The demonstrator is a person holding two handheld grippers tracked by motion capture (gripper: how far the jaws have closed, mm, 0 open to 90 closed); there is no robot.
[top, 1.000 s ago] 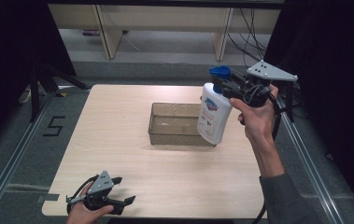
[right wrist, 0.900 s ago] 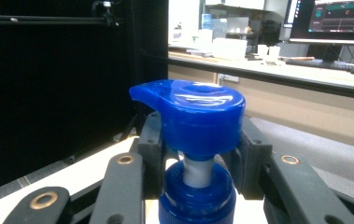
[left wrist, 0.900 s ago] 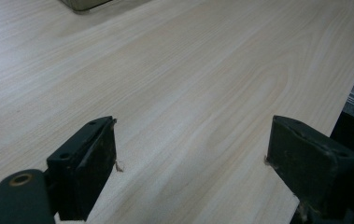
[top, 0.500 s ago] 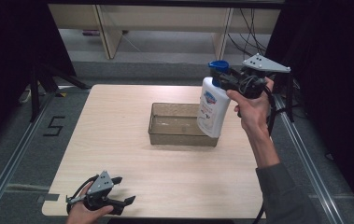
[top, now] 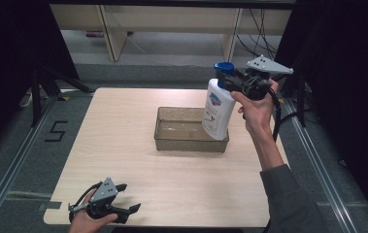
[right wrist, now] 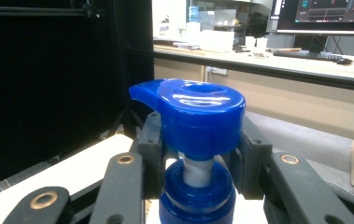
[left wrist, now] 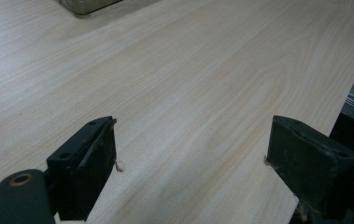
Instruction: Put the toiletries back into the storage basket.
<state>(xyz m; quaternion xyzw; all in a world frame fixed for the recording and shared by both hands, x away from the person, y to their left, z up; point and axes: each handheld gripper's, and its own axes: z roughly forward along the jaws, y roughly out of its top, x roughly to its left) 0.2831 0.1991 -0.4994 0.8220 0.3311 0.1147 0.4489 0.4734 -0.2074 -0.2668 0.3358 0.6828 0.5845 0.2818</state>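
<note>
Gripping pump bottle [top: 219,110] neck, right tool [top: 230,83]

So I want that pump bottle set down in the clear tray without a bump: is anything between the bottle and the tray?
Nothing visible. The right tool grips the pump bottle at its neck, hanging over the right end of the clear tray, which looks empty. The left tool sits open at the near table edge, far off.
</note>
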